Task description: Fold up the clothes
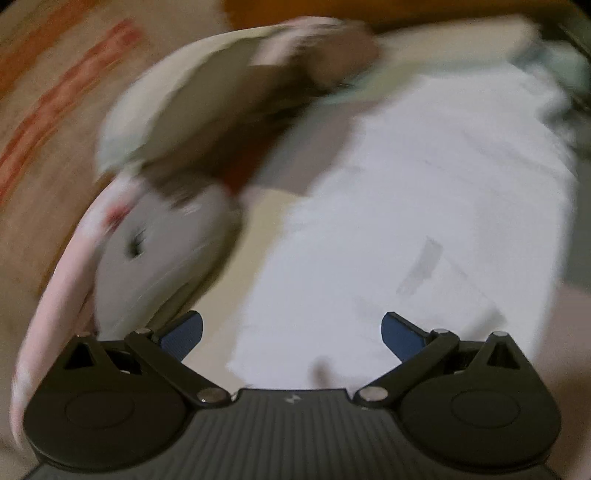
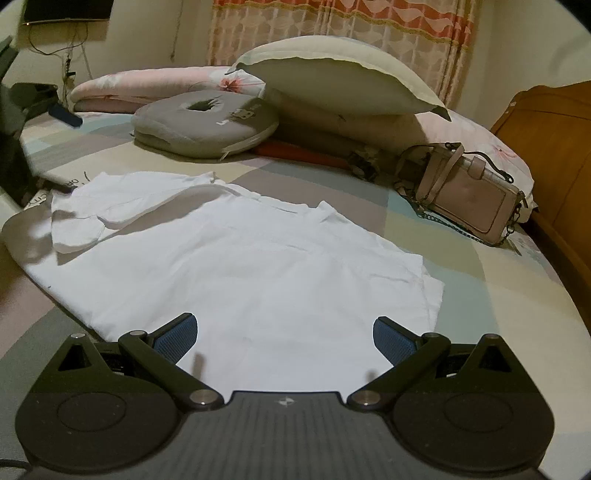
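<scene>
One white shirt [image 2: 236, 266], one grey ring cushion [image 2: 205, 123], one pink handbag [image 2: 469, 194], one cream pillow [image 2: 332, 77].

The right wrist view sits low over the near edge of the bed [image 2: 461, 236] and faces level across it toward the far curtain [image 2: 332, 22], with the white garment [image 2: 240, 266] close ahead. The left wrist view looks steeply down from nearer range and is motion-blurred. Both views share the white garment [image 1: 424, 221] and the grey ring cushion [image 2: 207, 122] [image 1: 162, 251].
</scene>
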Available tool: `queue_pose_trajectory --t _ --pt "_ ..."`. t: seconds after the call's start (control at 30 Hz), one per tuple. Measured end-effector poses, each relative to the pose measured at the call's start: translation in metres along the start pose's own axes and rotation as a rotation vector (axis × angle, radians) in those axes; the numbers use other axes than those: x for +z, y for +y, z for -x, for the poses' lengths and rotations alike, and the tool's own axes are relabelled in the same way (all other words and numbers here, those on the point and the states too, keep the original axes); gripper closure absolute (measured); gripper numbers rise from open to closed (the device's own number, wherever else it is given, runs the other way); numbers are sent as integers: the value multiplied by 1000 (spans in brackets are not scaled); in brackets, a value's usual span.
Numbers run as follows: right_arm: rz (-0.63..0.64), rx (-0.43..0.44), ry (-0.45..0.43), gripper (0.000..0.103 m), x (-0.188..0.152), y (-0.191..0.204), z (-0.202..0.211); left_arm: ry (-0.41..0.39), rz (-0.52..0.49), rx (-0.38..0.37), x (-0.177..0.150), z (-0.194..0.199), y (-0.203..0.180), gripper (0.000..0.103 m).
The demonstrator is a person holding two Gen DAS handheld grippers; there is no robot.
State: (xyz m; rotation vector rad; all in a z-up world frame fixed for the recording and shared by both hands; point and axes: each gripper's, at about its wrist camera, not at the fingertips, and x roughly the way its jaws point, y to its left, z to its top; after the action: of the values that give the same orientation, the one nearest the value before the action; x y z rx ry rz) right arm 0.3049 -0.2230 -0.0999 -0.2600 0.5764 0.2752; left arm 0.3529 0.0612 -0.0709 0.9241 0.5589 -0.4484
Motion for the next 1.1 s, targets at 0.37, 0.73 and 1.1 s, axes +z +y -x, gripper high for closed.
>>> queue_pose_trajectory --t 0.37,0.73,1.1 --pt "15 16 15 0 -3 6 -5 23 -216 14 7 -13 -47 0" --pt "-125 332 10 0 11 22 14 7 -146 90 12 -27 -27 0" --pt "-78 290 30 0 10 33 13 88 127 296 1 -50 44 1"
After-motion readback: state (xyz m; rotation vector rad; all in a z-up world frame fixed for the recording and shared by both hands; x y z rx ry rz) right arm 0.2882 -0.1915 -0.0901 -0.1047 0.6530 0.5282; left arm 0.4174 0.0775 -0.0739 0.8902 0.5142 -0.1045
